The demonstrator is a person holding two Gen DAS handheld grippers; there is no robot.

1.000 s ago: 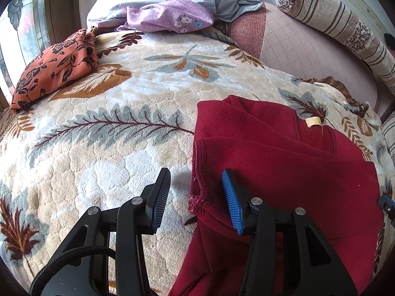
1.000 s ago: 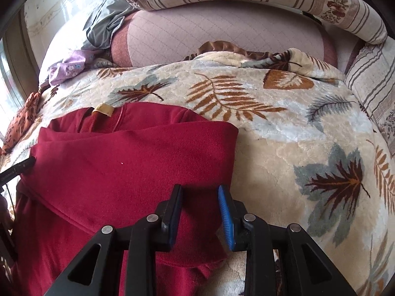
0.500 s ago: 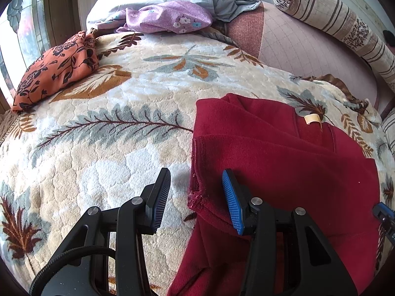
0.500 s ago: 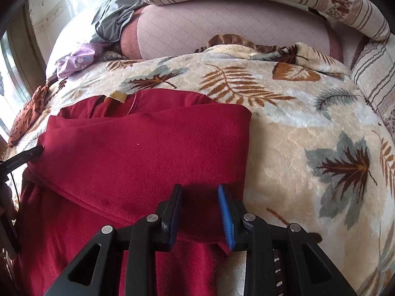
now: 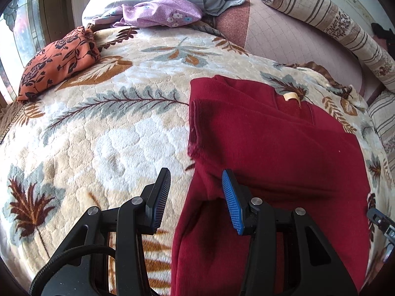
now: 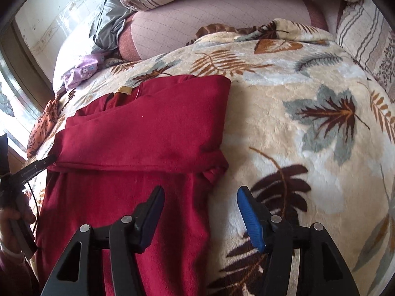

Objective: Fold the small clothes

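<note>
garment: dark red knit garment point(image 6: 138, 133) on leaf-print blanket point(image 6: 308, 148), centre-left of frame, long axis top to bottom | right gripper point(image 6: 200, 218): jaws opening, straddling its right edge, nothing pinched | left gripper point(image 5: 196, 198): parted, empty, at the opposite edge

Left gripper point(image 5: 196, 192): black plastic frame, triangular cut-outs, silver screws, ribbed blue pads point(image 5: 232, 199), braided black cable point(image 5: 71, 254) at lower left. Right gripper point(image 6: 200, 212): same black frame, silver screws, ribbed blue pads point(image 6: 250, 219). Hand point(image 6: 12, 218) at left edge; dark red sleeve point(image 6: 9, 276) below.
</note>
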